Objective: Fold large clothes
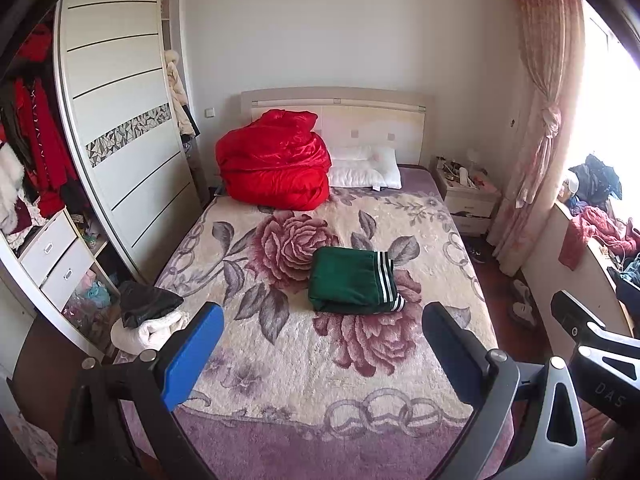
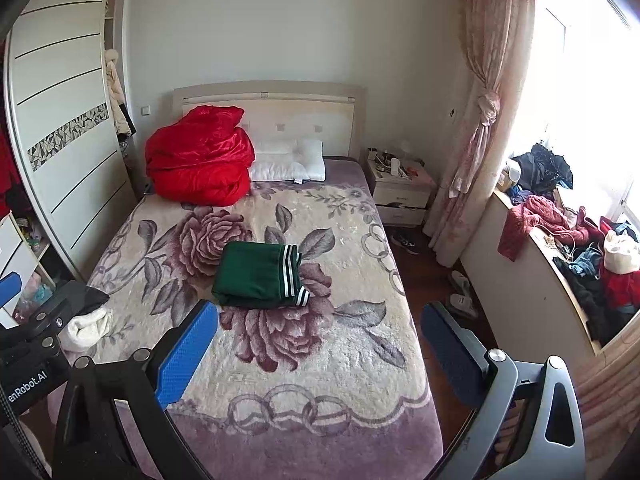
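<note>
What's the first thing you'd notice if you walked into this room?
Probably the big shiny red quilt heaped at the head of the bed, beside the white pillow. Next, the green garment with white stripes, folded neatly in the middle of the flowery blanket. Both grippers hang open and empty at the foot of the bed.

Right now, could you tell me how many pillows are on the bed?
2: both white pillows lie overlapping at the headboard, right of the red quilt. More may hide behind it.
</note>
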### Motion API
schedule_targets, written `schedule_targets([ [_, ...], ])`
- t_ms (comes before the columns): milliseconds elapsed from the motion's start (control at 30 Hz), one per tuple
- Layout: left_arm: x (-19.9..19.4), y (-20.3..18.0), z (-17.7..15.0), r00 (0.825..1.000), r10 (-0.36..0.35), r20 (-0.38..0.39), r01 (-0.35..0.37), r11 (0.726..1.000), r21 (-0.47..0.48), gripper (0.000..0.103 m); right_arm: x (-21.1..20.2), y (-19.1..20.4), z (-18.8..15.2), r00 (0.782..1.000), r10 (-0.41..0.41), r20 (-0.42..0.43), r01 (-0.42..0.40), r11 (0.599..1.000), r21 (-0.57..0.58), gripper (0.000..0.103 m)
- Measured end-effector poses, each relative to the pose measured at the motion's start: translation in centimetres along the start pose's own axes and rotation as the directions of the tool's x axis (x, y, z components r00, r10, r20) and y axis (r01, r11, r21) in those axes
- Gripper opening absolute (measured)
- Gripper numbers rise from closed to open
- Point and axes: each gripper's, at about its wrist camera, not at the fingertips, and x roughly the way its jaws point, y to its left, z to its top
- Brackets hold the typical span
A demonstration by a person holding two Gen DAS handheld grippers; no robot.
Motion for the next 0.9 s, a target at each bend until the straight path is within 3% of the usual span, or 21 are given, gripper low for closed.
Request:
schedule_targets([
  [900,-0.61,0.38,0.43,1.000,0.011,0.018,-0.011,1.000,0.001,0.101,-0.35,0.34,0.12,1.000,0.005,0.004,-0.005,1.000,-0.002,0.103],
])
